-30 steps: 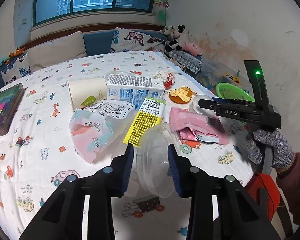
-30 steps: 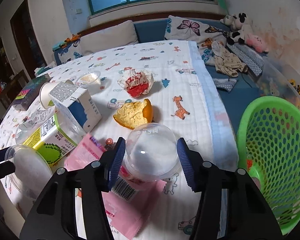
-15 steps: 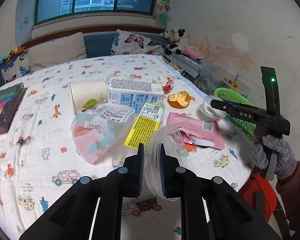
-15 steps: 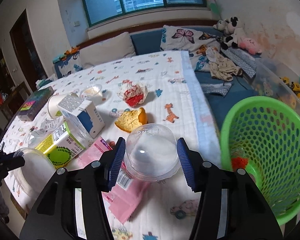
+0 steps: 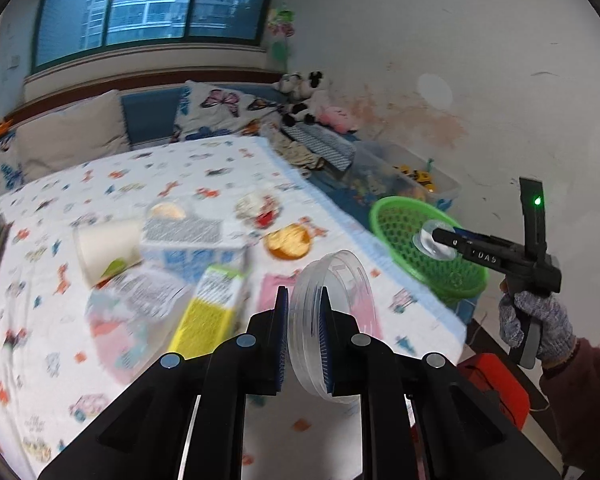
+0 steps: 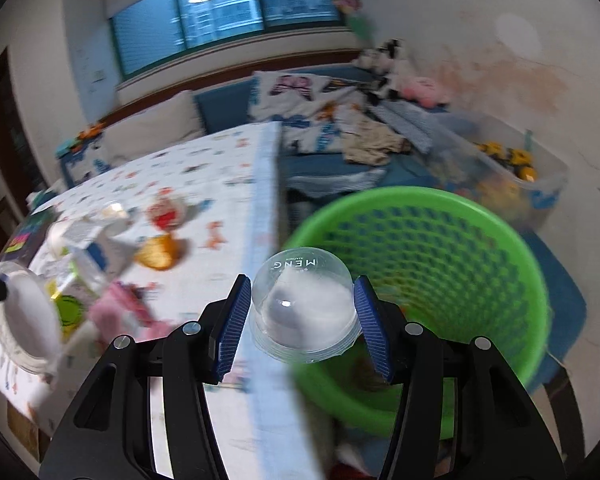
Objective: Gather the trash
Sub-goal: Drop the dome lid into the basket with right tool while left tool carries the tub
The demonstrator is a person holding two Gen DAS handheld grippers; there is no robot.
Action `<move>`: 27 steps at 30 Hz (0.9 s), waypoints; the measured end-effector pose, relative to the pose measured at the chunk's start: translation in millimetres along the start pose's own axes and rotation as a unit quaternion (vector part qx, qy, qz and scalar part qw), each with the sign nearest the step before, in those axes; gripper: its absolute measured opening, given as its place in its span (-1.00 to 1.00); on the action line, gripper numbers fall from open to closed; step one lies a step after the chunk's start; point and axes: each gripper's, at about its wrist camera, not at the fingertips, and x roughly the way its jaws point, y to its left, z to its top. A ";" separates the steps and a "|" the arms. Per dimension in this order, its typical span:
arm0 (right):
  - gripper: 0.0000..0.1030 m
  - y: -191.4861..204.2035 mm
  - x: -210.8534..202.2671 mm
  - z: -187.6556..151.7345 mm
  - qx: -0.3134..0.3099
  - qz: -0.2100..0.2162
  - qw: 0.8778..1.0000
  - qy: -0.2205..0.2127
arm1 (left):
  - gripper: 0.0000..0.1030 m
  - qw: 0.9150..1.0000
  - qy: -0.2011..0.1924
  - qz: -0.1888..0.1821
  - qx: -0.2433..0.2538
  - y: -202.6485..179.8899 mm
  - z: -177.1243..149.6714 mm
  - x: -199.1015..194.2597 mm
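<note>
My left gripper is shut on the rim of a clear round plastic container and holds it on edge above the table. My right gripper is shut on a clear dome lid and holds it over the near rim of the green basket. In the left wrist view the right gripper holds the dome lid over the green basket. Trash lies on the table: an orange peel, a yellow carton, a milk carton, a paper cup, a crumpled wrapper and a pink packet.
The table wears a white cartoon-print cloth. The green basket stands off the table's right edge. A clear toy bin sits behind it by the wall. A sofa with pillows runs along the back. A red object sits on the floor.
My left gripper closed on the clear container and lifted it off the table. My right gripper carried the dome lid rightwards, from above the pink packet to over the basket.
</note>
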 end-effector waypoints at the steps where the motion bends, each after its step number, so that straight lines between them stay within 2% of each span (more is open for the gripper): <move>1: 0.05 -10.3 -0.8 -0.9 0.005 -0.010 1.000 0.002 | -0.73 1.000 0.001 -0.004 0.003 -3.6 3.6 3.3; 5: 0.05 -44.9 0.7 -5.6 0.025 -0.038 0.999 0.007 | -0.75 1.000 0.003 -0.018 0.016 -21.0 21.1 18.4; 13: 0.06 -89.1 14.0 -20.3 0.060 -0.066 0.996 0.025 | -0.78 0.998 0.005 -0.038 0.054 -60.7 54.7 48.3; 20: 0.07 -104.9 20.4 -29.1 0.067 -0.079 0.994 0.033 | -0.78 0.996 0.012 -0.049 0.076 -87.2 78.4 75.2; 27: 0.12 -112.7 12.9 -30.2 0.076 -0.080 0.994 0.023 | -0.78 0.994 0.023 -0.057 0.092 -110.3 95.7 105.7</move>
